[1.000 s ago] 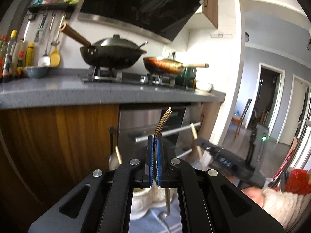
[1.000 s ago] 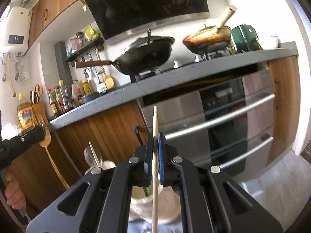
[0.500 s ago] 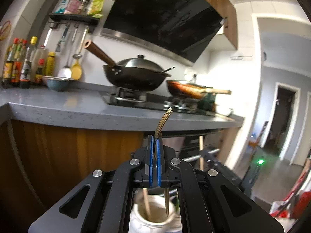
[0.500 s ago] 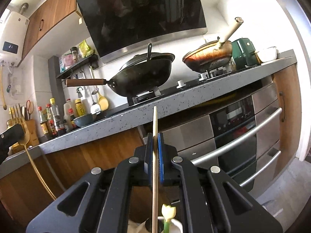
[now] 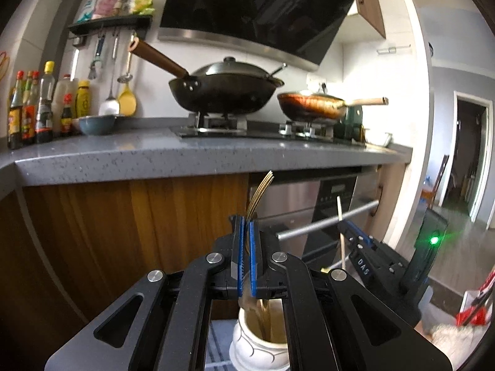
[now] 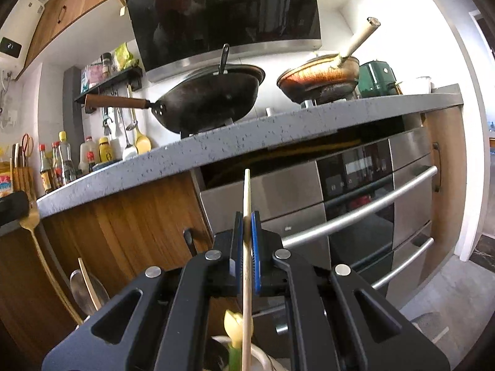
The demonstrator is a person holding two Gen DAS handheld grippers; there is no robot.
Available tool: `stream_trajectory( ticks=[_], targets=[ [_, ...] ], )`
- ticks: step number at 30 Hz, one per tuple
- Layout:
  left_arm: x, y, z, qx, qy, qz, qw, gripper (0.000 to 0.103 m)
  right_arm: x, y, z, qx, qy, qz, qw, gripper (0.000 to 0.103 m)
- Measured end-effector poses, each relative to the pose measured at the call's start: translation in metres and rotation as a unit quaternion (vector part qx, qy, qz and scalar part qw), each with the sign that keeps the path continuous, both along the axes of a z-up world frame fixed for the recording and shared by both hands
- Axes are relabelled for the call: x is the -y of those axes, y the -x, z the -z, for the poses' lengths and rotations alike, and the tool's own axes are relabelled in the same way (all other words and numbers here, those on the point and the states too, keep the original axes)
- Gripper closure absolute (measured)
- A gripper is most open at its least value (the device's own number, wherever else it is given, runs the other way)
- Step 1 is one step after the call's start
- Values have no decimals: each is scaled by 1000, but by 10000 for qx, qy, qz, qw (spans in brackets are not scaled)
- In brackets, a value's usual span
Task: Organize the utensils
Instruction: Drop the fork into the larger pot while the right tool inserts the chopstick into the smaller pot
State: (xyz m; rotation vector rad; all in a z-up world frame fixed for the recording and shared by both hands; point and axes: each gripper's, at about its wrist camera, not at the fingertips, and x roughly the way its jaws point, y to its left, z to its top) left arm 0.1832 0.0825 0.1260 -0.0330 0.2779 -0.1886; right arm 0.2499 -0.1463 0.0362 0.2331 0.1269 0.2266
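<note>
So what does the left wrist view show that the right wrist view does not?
Only the left wrist view: the left tool shut on a gold fork above a white ceramic holder, and a doorway.

Only the right wrist view: the water heater and a knife block.

Both: the black wok, the right tool gripping a chopstick.

Bright daylight from the right, blown-out white walls, dim lower cabinets, fisheye bending, dark vignetted corners
</note>
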Motion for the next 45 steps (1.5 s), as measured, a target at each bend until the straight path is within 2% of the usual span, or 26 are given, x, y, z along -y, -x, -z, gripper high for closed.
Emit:
stream_trajectory(
  ticks=[5,16,24,40,41,44,45],
  targets=[
    [3,-3,11,-165,-100,39,9998,99,4,17,6,4,414,-142,9990,98],
    [14,-5,33,-462,-372,108,9982,99,10,54,13,-217,874,-573,9943,98],
    [19,-13,45,-673,-465,131,9966,99,14,49,19,-351,795,-620,9943,98],
    [11,-19,48,-719,-339,53,9968,99,19,37,24,-750,597,-718,9928,97],
    [12,-19,48,-720,-356,43,9968,96,18,37,23,-785,612,-740,9923,96],
    [12,-16,47,-662,-365,-4,9971,76,18,38,19,-827,618,-707,9921,91],
    [13,-16,47,-655,-363,8,9972,75,17,38,17,-894,631,-699,9915,79]
  ],
)
